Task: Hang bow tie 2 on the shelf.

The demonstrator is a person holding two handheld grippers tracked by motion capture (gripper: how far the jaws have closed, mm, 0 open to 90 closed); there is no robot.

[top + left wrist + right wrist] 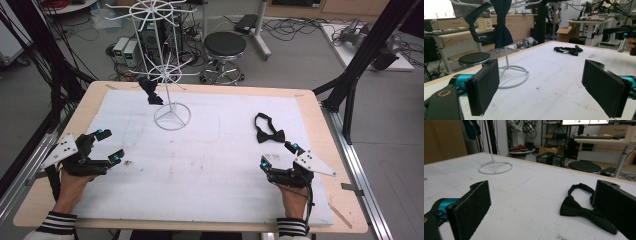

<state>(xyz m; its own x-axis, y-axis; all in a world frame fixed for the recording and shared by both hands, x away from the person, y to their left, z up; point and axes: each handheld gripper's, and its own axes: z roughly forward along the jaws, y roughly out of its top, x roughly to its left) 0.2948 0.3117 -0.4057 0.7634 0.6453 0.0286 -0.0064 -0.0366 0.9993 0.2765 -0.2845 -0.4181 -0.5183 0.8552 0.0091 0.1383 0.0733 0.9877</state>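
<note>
Both tongs wide open, empty: right tongs [280, 155] just short of bow tie [269, 135] on bench [200, 165], left tongs [111, 146] w/ rack [167, 75] beyond.

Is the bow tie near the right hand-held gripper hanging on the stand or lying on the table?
Lying: the bow tie rests flat on the white mat.

The high view looked forward and down from above my side of the worktop [200, 170], taking in its whole surface. My left tongs' camera sat low over the worktop, facing the white wire stand [510, 72] close by. My right tongs' camera sat equally low, near the black bow tie [584, 212]. All three views shared the stand's ring base and that bow tie.
</note>
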